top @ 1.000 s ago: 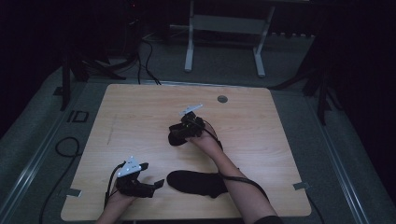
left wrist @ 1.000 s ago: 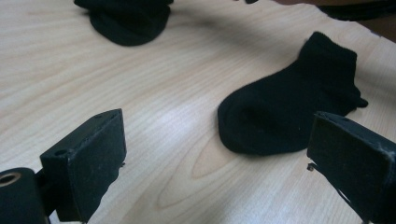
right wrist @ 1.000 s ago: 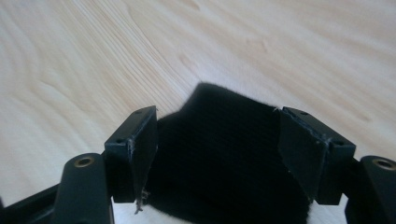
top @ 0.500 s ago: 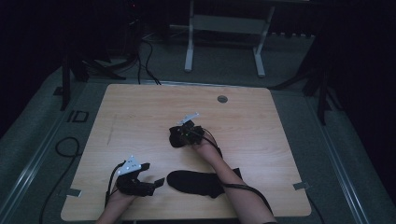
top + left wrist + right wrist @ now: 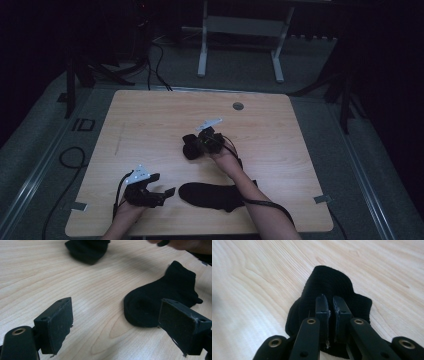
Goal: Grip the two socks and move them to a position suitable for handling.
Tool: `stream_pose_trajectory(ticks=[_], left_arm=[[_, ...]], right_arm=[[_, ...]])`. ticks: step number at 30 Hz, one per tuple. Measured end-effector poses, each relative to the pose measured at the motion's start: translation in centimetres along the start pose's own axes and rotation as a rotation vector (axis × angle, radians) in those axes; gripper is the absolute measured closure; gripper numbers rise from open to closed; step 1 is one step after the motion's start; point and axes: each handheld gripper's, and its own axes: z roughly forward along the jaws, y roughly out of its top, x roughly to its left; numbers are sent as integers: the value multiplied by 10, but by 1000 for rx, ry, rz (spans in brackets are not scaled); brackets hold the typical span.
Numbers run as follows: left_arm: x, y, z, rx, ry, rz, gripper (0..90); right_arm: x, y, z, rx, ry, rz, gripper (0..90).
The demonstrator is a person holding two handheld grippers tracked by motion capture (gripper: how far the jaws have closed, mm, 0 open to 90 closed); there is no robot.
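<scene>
Starting at the right gripper [image 5: 329,298]: pressed almost together, just been closing, and pinching what looks like only a thin fold of the crumpled black knitted sock [image 5: 329,281]. Can't really make out how much fabric sits between the pads. Found just beyond the flat black knitted sock [image 5: 210,196], up toward the middle of the light wooden table [image 5: 150,120].

Biggest worry from here: lifting or dragging with such a skinny bite. Could easily slip off the knit and drop the crumpled sock back in a heap. Might also pull 1 layer only and stretch it instead of carrying the whole thing.

Then the left gripper [image 5: 167,192], parked right beside the toe end of the flat sock: spread wide, closed a touch just now, with nothing pinched. Seen from the left gripper view, bare wood between the jaws and the flat sock [image 5: 155,302] just past 1 of them. Closing here would probably catch an edge at best, or nothing.

Also worth watching: the right forearm lying across the flat sock. Any pull-back could drag or rumple it, and black on black makes lining up the 2 socks tricky.
</scene>
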Motion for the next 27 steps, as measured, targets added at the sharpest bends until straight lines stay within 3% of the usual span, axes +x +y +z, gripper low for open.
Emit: stream_pose_trajectory(ticks=[4,8,13,16,22,27], left_arm=[[-1,2,2,0,-1,1,128],[0,7,4,-8,-4,0,147],[-2,19,7,-22,-5,1,200],[-7,33,14,-46,-74,-12,200],[-15,54,30,-56,-112,30,206],[-22,72,51,-47,-164,60,317]], right_arm=[[1,1,-17,-36,7,-12,845],[2,0,-40,-92,25,13,845],[13,-7,-64,-135,36,-36,844],[19,-15,-78,-157,66,-42,844],[27,-25,-98,-192,86,-57,843],[29,-31,-110,-208,82,-72,843]])
